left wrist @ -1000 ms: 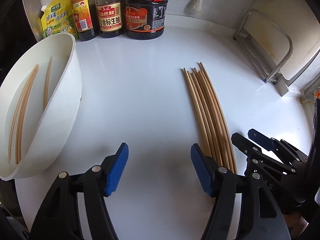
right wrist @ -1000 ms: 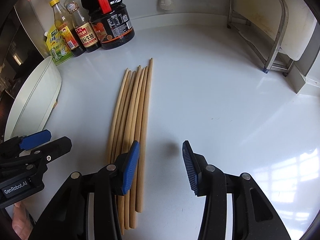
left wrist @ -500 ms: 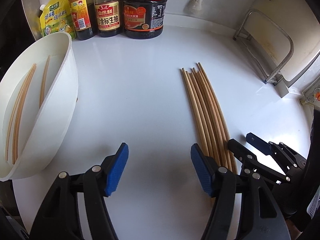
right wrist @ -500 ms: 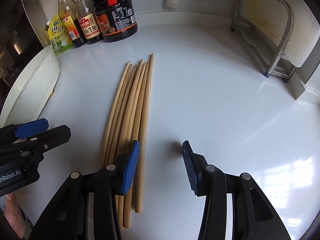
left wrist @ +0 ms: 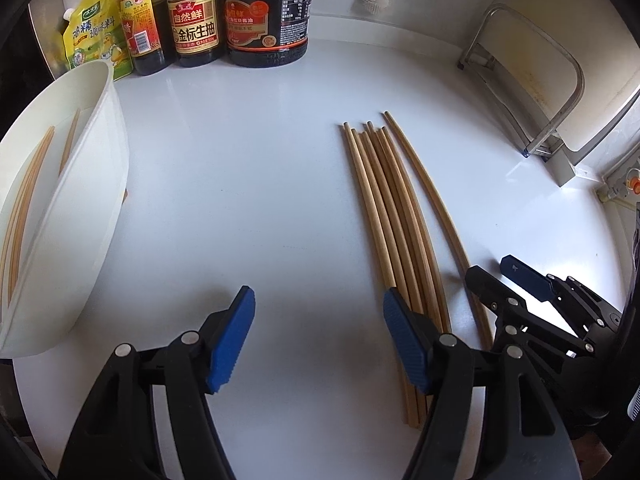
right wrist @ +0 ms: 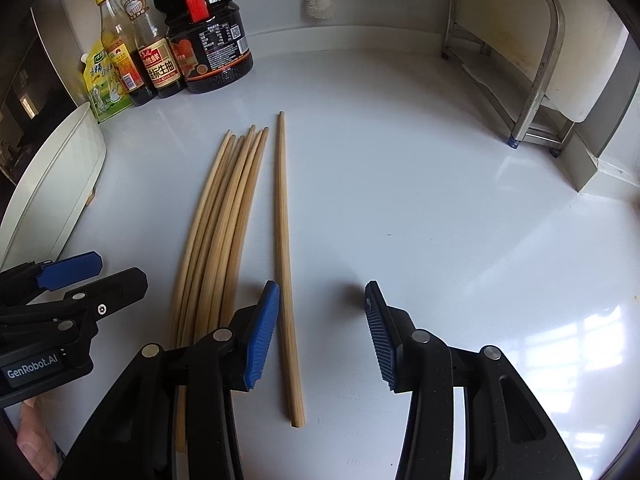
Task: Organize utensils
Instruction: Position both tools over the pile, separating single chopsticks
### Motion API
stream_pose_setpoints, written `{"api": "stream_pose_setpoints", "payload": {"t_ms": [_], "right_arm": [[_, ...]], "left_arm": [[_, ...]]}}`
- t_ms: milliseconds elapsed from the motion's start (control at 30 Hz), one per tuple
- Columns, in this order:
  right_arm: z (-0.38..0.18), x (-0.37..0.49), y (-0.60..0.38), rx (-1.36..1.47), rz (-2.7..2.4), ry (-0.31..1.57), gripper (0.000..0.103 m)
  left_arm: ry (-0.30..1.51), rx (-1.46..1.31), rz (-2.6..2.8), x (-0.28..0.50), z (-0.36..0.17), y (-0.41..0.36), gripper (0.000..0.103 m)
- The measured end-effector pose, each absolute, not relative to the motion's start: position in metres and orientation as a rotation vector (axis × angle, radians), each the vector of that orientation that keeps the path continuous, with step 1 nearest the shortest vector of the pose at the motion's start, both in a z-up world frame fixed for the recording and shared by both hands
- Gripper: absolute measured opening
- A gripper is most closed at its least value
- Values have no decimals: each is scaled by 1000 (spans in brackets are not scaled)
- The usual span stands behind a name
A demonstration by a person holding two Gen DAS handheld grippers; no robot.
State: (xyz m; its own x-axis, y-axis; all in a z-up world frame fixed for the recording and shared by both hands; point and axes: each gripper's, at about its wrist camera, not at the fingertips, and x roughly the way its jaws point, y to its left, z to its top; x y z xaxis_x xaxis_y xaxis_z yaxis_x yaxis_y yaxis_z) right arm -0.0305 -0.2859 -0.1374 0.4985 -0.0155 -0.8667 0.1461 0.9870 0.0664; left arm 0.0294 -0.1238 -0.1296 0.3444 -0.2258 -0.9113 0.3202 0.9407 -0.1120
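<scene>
Far to the left of the left tool [left wrist: 316, 338] stands a white tub [left wrist: 92, 208] with a few chopsticks [left wrist: 20, 220] inside. That tool is released and hangs over bare white desk [left wrist: 240, 184]. The chopstick bundle [left wrist: 390, 216] lies under its right finger. One single chopstick [right wrist: 285, 256] lies apart, between the fingers of the released right tool [right wrist: 322, 330], just beside the left pad.
</scene>
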Motion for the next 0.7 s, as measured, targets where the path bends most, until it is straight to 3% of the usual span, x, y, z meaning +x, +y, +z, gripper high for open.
{"api": "stream_pose_setpoints", "payload": {"t_ms": [700], "right_arm": [[-138, -32, -298, 163, -96, 1022, 43]], "left_arm": [[1162, 154, -298, 38, -146, -143, 72]]}}
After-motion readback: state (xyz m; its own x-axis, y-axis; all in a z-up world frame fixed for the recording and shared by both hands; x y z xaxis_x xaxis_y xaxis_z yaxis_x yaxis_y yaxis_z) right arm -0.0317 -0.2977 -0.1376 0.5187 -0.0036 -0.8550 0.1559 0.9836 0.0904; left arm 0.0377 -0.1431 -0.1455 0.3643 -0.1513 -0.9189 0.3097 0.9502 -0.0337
